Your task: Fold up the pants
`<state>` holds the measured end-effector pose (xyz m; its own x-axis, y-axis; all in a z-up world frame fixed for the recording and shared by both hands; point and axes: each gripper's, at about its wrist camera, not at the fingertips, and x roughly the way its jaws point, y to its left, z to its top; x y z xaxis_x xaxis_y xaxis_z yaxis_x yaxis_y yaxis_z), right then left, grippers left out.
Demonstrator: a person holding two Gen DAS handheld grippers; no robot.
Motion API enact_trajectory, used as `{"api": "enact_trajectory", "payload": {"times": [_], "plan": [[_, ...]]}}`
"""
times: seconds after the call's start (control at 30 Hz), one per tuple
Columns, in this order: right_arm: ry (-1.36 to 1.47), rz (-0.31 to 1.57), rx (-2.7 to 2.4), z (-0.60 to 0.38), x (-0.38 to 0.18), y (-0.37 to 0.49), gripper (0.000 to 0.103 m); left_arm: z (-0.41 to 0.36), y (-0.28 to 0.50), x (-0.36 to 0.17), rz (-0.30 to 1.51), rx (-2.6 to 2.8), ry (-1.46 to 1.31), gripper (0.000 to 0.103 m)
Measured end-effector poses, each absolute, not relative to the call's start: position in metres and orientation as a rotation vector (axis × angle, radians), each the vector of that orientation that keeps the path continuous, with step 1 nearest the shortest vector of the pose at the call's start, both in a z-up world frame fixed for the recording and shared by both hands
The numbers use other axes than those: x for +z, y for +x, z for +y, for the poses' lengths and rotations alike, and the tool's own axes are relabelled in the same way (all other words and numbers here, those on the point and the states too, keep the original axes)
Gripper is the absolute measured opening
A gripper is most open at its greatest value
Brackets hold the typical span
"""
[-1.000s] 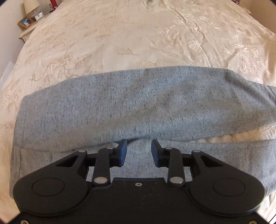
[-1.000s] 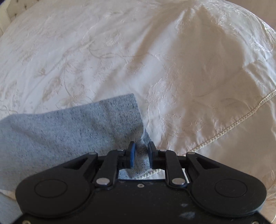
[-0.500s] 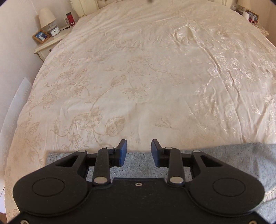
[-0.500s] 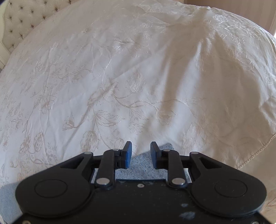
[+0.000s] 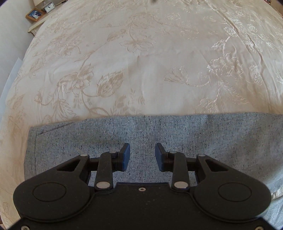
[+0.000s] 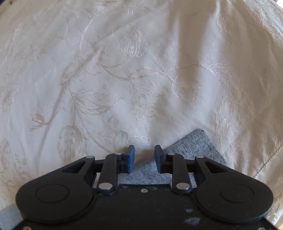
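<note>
Grey speckled pants lie flat across the near part of a cream floral bedspread; their far edge runs straight from left to right. My left gripper hovers over the grey cloth, open, with nothing between its blue pads. In the right wrist view only a corner of the pants shows, poking out past the right finger. My right gripper is open above that corner's edge, where grey cloth meets the bedspread. It holds nothing.
A bedside table with a framed photo and a small clock stands at the far left of the bed. The bedspread's corded hem runs down the right side in the right wrist view.
The right gripper has let go of the pants and opened. Both grippers swung up and back, then came down again; the pants now lie in a single flat band under the left gripper.
</note>
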<state>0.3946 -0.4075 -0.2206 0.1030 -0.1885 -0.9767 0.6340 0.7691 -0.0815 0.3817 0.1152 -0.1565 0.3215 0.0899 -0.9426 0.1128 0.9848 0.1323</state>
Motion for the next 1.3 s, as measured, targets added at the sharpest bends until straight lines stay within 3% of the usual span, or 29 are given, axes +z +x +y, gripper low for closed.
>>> {"api": "enact_trajectory", "payload": {"times": [0.1,0.17,0.2,0.73,0.93,1.07,1.17,1.23,1.27,1.3], "plan": [[0.386,1.371,-0.648,-0.403,-0.228,0.382,0.023,0.12,0.385,-0.159,1.248,-0.007,0.167,0.042],[0.412,1.344,-0.622,-0.403,-0.224,0.366,0.004,0.126,0.388,-0.159,1.244,-0.005,0.154,0.042],[0.436,1.332,-0.615,-0.404,-0.221,0.358,0.002,0.128,0.389,-0.158,1.243,-0.004,0.15,0.042],[0.596,1.231,-0.605,-0.403,-0.174,0.228,0.002,0.161,0.456,-0.172,1.381,0.092,-0.059,0.042],[0.595,1.231,-0.609,-0.395,-0.178,0.215,0.002,0.163,0.468,-0.189,1.45,0.135,-0.133,0.042],[0.602,1.231,-0.606,-0.397,-0.18,0.216,0.002,0.161,0.473,-0.199,1.479,0.153,-0.167,0.05],[0.602,1.229,-0.602,-0.398,-0.18,0.217,0.002,0.156,0.475,-0.212,1.518,0.174,-0.136,0.05],[0.601,1.226,-0.6,-0.398,-0.178,0.218,0.002,0.155,0.473,-0.22,1.562,0.198,-0.158,0.034],[0.599,1.222,-0.598,-0.398,-0.176,0.218,0.002,0.158,0.471,-0.221,1.566,0.205,-0.192,0.01],[0.599,1.216,-0.595,-0.399,-0.172,0.219,0.002,0.16,0.468,-0.219,1.557,0.215,-0.216,0.008]]}}
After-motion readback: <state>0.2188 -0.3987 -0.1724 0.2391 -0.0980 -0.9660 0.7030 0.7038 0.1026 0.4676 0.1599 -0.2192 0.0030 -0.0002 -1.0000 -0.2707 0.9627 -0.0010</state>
